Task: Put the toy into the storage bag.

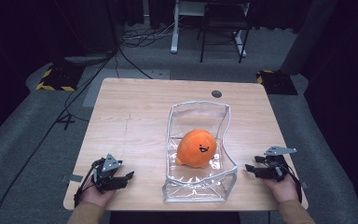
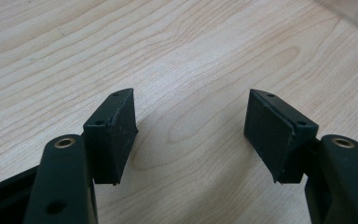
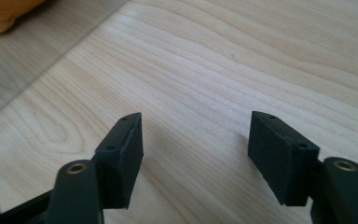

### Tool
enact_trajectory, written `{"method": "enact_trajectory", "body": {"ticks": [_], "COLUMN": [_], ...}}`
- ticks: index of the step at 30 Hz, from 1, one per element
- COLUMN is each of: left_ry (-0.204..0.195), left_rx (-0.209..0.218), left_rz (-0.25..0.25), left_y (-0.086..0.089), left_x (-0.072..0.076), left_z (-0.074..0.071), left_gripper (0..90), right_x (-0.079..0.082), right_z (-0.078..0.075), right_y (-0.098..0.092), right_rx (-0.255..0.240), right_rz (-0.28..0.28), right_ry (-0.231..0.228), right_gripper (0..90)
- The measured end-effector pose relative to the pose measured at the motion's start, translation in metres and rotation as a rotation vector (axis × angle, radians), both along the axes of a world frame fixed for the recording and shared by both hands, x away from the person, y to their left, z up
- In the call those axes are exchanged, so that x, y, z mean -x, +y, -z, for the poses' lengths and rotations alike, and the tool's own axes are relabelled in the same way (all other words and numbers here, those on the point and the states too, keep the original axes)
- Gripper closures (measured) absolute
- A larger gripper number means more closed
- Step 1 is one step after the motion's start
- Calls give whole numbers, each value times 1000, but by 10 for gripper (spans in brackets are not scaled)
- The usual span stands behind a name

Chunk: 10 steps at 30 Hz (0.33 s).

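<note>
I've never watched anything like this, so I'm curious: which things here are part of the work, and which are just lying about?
Part of the work:
- round orange plush toy with a smiling face
- clear plastic zip bag it lies in
- left gripper and right gripper, fingers apart, nothing between them

Just lying about:
- light wooden table
- black chair behind it
- cables on the floor

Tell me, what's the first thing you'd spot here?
A bright orange plush toy with a little smiling face sits inside a clear plastic bag in the middle of the wooden table. On either side, near the front edge, the left gripper and the right gripper rest with open, empty jaws.
</note>
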<state>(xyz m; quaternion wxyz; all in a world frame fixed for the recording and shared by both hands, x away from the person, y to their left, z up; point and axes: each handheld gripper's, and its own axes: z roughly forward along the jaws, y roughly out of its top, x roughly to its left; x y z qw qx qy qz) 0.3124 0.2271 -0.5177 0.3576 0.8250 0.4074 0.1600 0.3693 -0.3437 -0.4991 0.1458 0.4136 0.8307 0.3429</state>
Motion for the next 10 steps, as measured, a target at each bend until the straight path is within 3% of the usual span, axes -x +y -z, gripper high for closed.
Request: {"method": "enact_trajectory", "body": {"ticks": [5, 10], "left_ry": [1, 0], "left_rx": [-1, -1], "left_rz": [1, 2], "left_y": [0, 0], "left_x": [0, 0], "left_z": [0, 0], "left_gripper": [345, 344], "right_x": [1, 0], "right_z": [12, 12], "right_y": [7, 9], "right_rx": [6, 11], "right_rz": [-6, -3], "right_ry": [-90, -87], "right_gripper": [130, 106]}}
